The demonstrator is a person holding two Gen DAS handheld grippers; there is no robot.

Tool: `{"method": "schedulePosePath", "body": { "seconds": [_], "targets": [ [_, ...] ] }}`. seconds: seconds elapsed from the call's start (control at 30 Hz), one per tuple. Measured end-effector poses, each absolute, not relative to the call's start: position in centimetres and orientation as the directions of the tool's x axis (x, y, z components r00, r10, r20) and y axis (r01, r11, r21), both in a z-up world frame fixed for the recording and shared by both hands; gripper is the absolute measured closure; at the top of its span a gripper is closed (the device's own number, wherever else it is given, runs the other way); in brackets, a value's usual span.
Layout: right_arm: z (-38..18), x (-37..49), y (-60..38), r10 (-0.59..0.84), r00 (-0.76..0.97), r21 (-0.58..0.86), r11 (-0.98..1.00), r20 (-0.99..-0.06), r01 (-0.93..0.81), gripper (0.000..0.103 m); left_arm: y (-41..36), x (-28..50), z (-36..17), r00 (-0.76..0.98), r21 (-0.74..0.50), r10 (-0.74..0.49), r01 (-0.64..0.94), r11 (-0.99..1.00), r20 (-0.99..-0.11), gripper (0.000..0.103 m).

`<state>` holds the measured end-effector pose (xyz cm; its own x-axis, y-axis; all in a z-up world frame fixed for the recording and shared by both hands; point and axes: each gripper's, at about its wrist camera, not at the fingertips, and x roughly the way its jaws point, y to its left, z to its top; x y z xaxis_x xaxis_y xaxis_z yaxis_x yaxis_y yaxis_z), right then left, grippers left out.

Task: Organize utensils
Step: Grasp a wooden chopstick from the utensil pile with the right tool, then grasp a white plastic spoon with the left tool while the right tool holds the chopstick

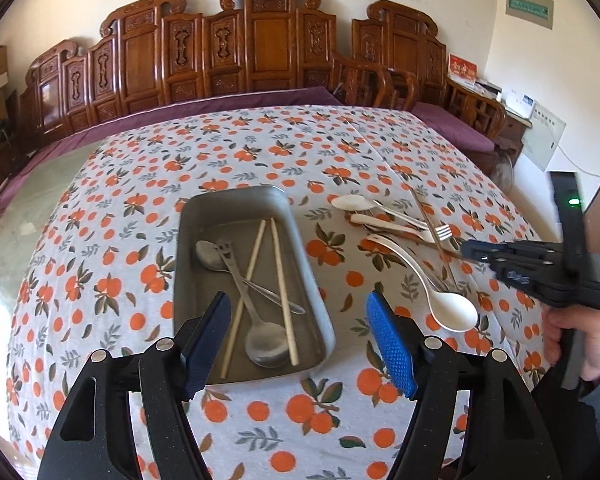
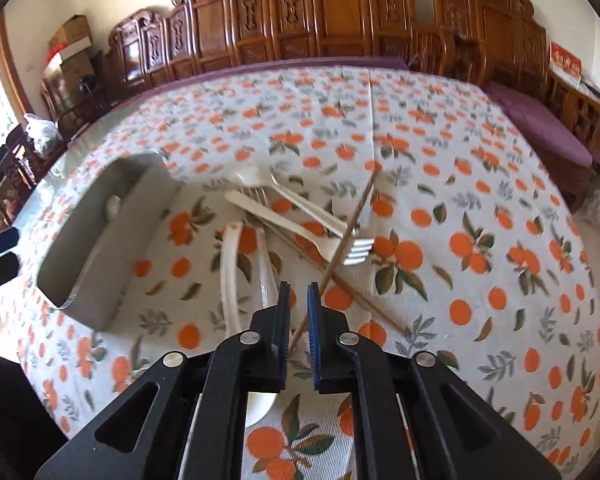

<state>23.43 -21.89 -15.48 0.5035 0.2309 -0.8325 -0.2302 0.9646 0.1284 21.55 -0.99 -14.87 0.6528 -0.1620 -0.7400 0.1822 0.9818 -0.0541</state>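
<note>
A grey metal tray (image 1: 188, 264) on the orange-print tablecloth holds two pale chopsticks (image 1: 280, 280), a metal spoon (image 1: 260, 336) and another metal utensil. My left gripper (image 1: 298, 340) is open and empty above the tray's near end. To the tray's right lies a pile: white plastic spoons (image 1: 452, 312), a white fork (image 2: 300, 228), a metal fork (image 1: 444, 232) and brown chopsticks. My right gripper (image 2: 299, 312) is nearly shut on one brown chopstick (image 2: 352, 220), which rises diagonally over the pile. The tray shows at left in the right wrist view (image 2: 100, 240).
The tablecloth (image 1: 260, 148) covers a table with a bare grey strip at left. A carved wooden bench with purple cushions (image 1: 220, 104) stands behind. Chairs and boxes stand at far left in the right wrist view (image 2: 68, 60).
</note>
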Motion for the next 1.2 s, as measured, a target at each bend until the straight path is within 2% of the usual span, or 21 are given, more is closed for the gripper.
{"method": "schedulePosePath", "body": {
  "seconds": [0.37, 0.43, 0.5, 0.93, 1.2],
  "targets": [
    [-19.1, 25.8, -21.2, 0.164, 0.413, 0.085, 0.975, -0.896, -0.205, 0.090, -4.5, 21.6, -14.9, 0.610, -0.017, -0.156, 0.227, 0.974, -0.777, 0.036],
    [-19.0, 25.8, -21.3, 0.155, 0.407, 0.077, 0.977, -0.900, -0.200, 0.093, -5.3, 21.5, -14.7, 0.606, -0.007, -0.155, 0.240, 0.971, -0.780, 0.036],
    [-18.7, 25.7, -21.6, 0.158, 0.400, 0.086, 0.978, -0.903, -0.191, 0.097, -6.0, 21.5, -14.4, 0.601, -0.005, -0.161, 0.252, 0.968, -0.783, 0.036],
    [-14.0, 23.2, -24.8, 0.212, 0.455, 0.132, 0.970, -0.865, -0.202, 0.097, -9.3, 22.9, -14.3, 0.564, 0.001, -0.159, 0.273, 0.962, -0.811, 0.036],
    [-11.8, 20.9, -26.6, 0.245, 0.486, 0.153, 0.963, -0.839, -0.221, 0.097, -11.5, 25.1, -16.1, 0.536, -0.005, -0.162, 0.282, 0.959, -0.829, 0.036]
  ]
}}
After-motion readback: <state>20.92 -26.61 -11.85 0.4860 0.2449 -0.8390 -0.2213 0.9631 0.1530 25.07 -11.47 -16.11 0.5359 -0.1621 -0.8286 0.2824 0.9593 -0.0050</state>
